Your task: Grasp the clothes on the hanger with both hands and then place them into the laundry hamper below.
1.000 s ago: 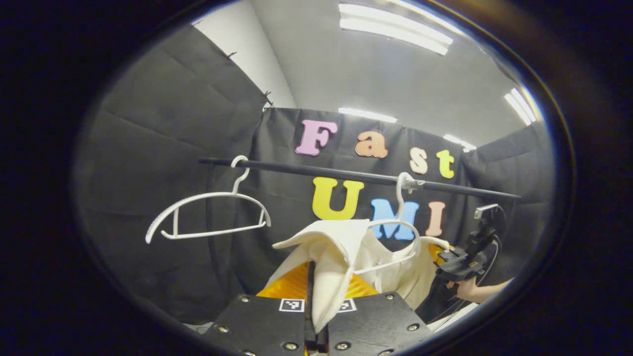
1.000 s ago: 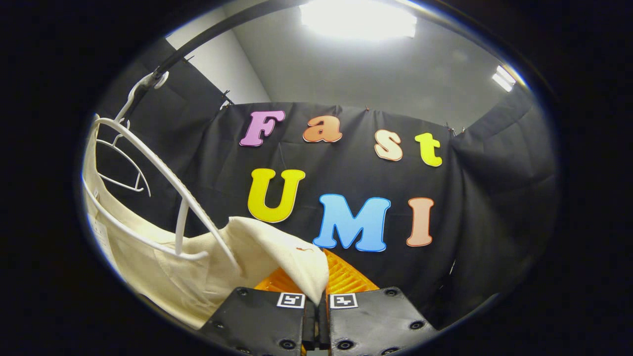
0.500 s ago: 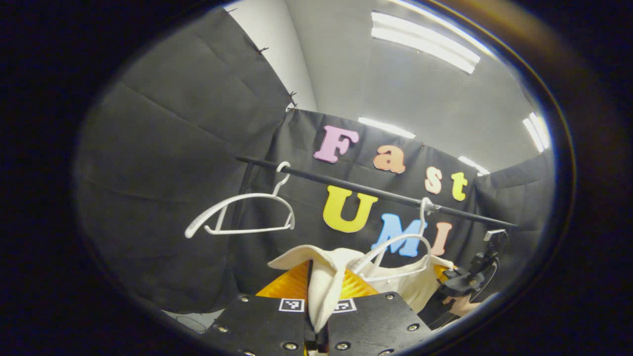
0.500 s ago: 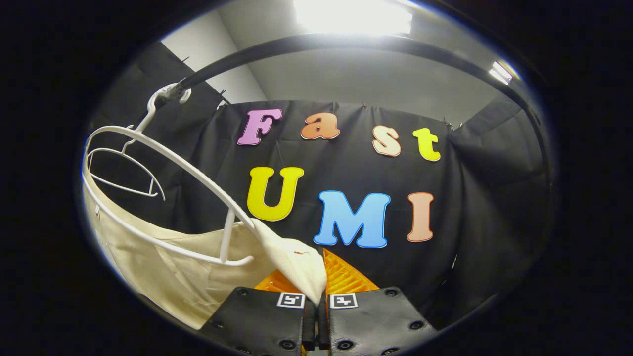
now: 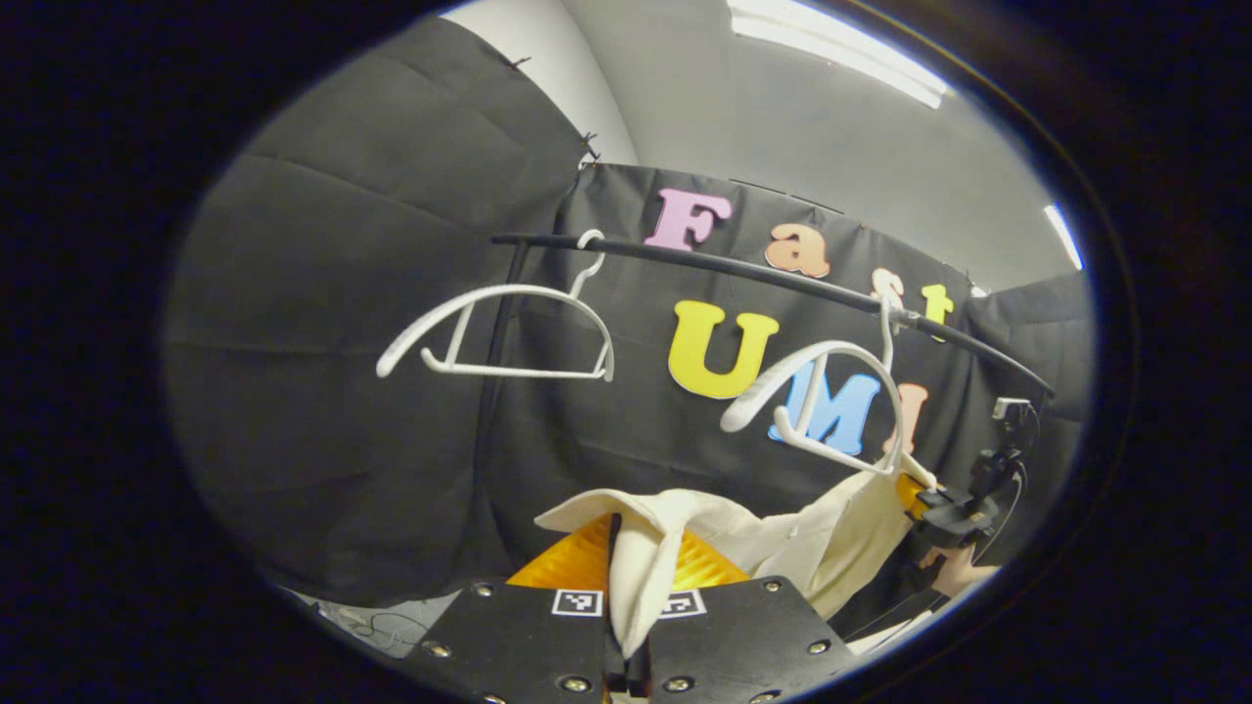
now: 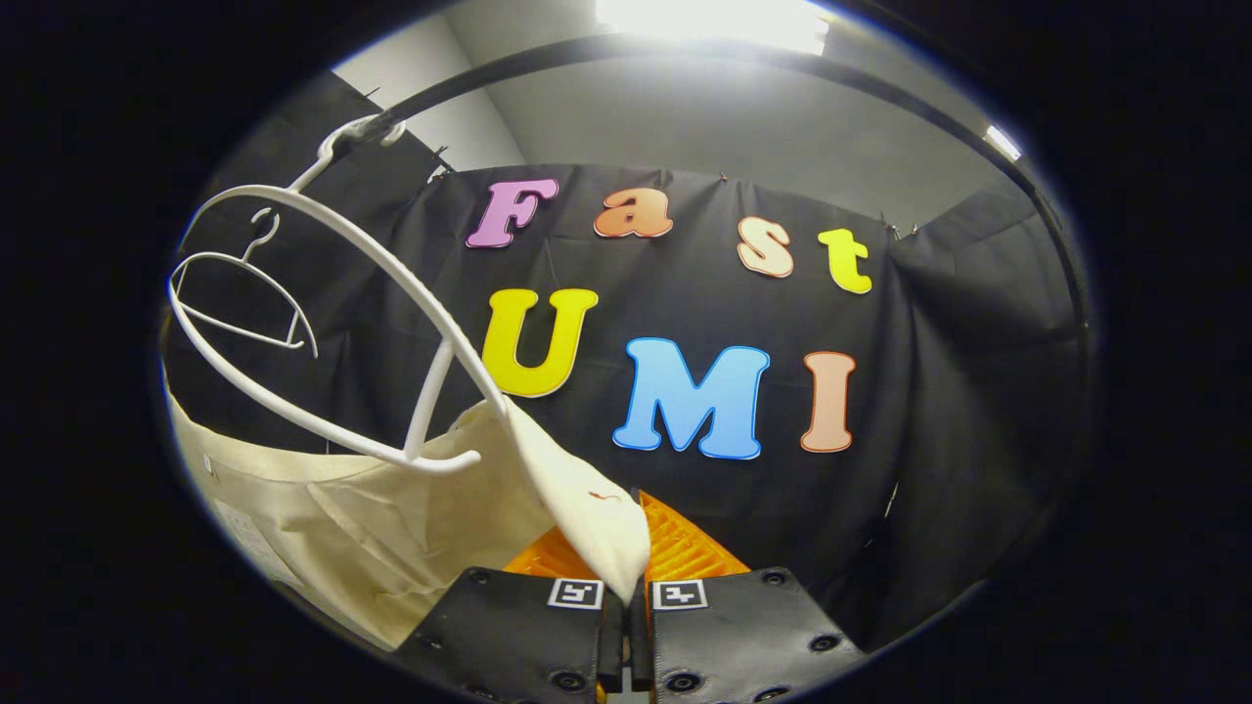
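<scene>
left hand-held gripper (image 5: 626,640) is clenched on a fold of the cream garment (image 5: 782,548), which stretches away to the far right hand-held gripper (image 5: 944,513) with a hand (image 5: 959,572) behind it. up and right, the white hanger (image 5: 831,401) hangs bare on the black rail (image 5: 743,276), a second hanger (image 5: 499,332) up left. right hand-held gripper (image 6: 626,611) pinches the garment's corner (image 6: 587,518), cloth spreading left beneath the hanger (image 6: 391,323).

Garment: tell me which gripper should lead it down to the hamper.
Probably left. The left gripper pinches a fold of the garment already below the hanger; the cloth at the right gripper still touches the hanger's tip.
</scene>
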